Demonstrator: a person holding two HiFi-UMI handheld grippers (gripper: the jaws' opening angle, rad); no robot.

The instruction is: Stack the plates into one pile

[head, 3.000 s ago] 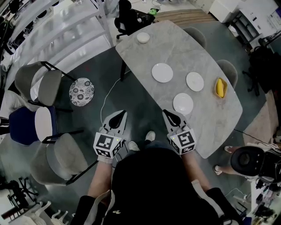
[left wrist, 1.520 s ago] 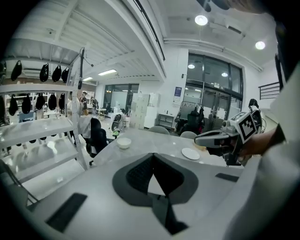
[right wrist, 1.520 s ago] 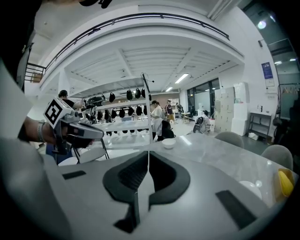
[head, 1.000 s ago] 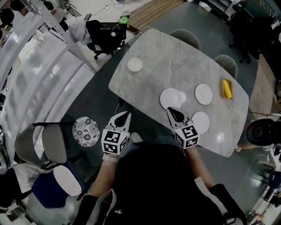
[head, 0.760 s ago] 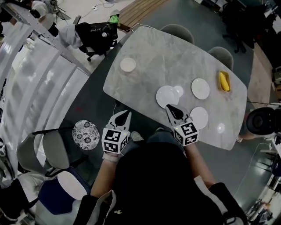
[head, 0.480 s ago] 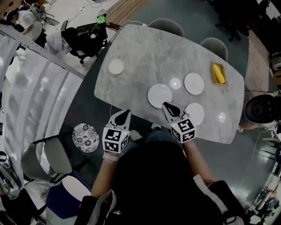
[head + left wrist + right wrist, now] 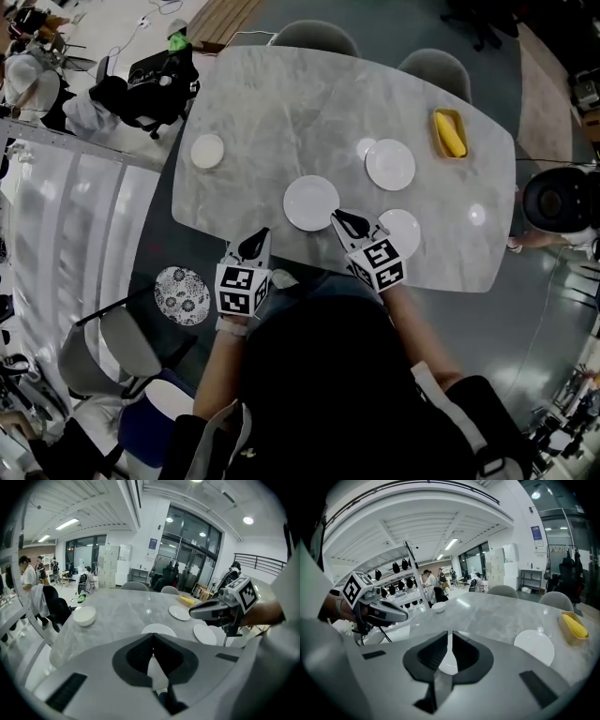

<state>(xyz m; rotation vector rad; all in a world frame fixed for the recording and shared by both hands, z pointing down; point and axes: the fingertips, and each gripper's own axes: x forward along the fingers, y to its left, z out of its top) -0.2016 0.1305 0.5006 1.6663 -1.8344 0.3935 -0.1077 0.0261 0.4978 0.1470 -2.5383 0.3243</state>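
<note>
Marble table on grey floor bears separate plates; left gripper, right gripper jaws closed, empty.

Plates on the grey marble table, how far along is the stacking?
Done: nothing; the three round white plates lie apart on the grey marble table. In hand: nothing; the left gripper and right gripper hover at the near edge, jaws shut and empty. Left: lift two plates onto the third.

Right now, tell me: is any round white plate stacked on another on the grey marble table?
No, the three round white plates lie singly and apart on the table.
</note>
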